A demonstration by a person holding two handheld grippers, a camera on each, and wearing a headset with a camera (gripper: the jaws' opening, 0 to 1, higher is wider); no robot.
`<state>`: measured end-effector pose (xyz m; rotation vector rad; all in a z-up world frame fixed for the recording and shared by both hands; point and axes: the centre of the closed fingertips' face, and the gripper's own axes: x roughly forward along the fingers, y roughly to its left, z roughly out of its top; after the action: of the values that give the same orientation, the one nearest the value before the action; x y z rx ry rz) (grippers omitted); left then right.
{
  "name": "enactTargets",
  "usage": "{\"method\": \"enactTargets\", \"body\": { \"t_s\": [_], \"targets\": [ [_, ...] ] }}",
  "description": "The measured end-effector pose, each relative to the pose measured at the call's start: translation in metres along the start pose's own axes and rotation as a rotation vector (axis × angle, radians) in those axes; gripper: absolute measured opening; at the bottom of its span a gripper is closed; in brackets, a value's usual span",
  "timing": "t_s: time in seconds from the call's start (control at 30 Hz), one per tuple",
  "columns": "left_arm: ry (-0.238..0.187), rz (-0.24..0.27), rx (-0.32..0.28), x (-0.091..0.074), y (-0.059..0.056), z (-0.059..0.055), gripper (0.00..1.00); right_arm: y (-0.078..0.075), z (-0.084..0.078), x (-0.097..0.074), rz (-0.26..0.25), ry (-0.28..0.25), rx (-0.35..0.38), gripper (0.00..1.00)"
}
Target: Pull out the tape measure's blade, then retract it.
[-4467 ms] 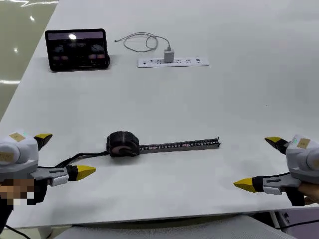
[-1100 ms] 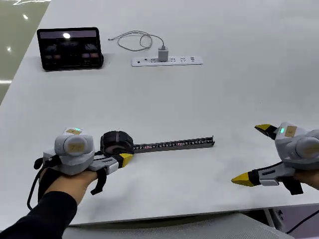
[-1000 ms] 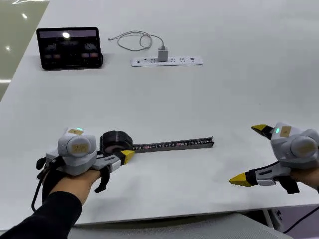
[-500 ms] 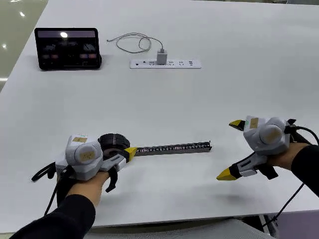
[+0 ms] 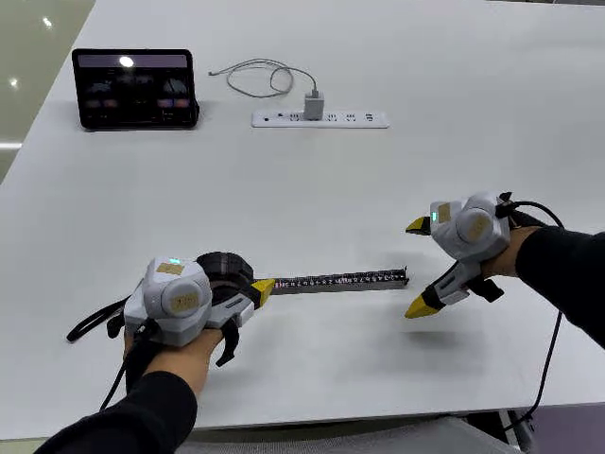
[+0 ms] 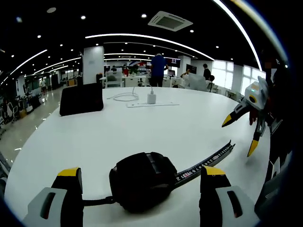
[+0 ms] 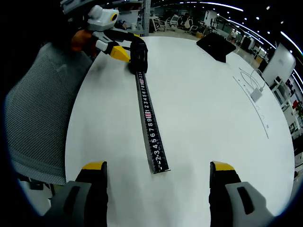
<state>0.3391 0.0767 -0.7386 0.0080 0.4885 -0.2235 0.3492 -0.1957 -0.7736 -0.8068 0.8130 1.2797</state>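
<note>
Lying at 7 o'clock on the white desk [image 5: 378,189], the tape measure [image 5: 225,267] has its blade [image 5: 340,280] already out toward 3 o'clock, so I think only sliding it back in is left; the left tool [image 6: 141,172] is open around the case, the right tool [image 5: 416,267] open by the tip.

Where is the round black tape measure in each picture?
Head view: tape measure, lower left.
Left gripper view: tape measure, bottom middle, close up.
Right gripper view: tape measure, top left, far away.
Shared landmark: the pulled-out blade, running from it in every view.
</note>
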Motion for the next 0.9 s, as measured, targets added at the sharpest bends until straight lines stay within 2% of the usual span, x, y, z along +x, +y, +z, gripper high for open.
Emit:
{"method": "enactTargets", "body": {
  "t_s": [0.07,0.23,0.4,0.7,0.9],
  "targets": [
    [0.006,-0.005,-0.002,0.0,-0.001,-0.001,1.0,-0.001,-0.003,0.001,0.013,0.014,-0.006,0.72],
    [0.005,-0.013,0.003,0.0,-0.004,-0.001,1.0,0.001,-0.008,0.008,0.035,0.042,-0.019,0.5],
    [0.01,-0.017,-0.005,0.001,-0.004,-0.003,1.0,0.011,-0.015,0.016,0.087,0.086,-0.041,0.39],
    [0.02,-0.023,-0.001,0.002,-0.005,-0.007,1.0,0.014,-0.011,0.012,0.084,0.095,-0.05,0.27],
    [0.021,-0.023,-0.003,0.002,-0.005,-0.007,1.0,0.022,-0.007,0.011,0.106,0.106,-0.099,0.13]
  ]
}}
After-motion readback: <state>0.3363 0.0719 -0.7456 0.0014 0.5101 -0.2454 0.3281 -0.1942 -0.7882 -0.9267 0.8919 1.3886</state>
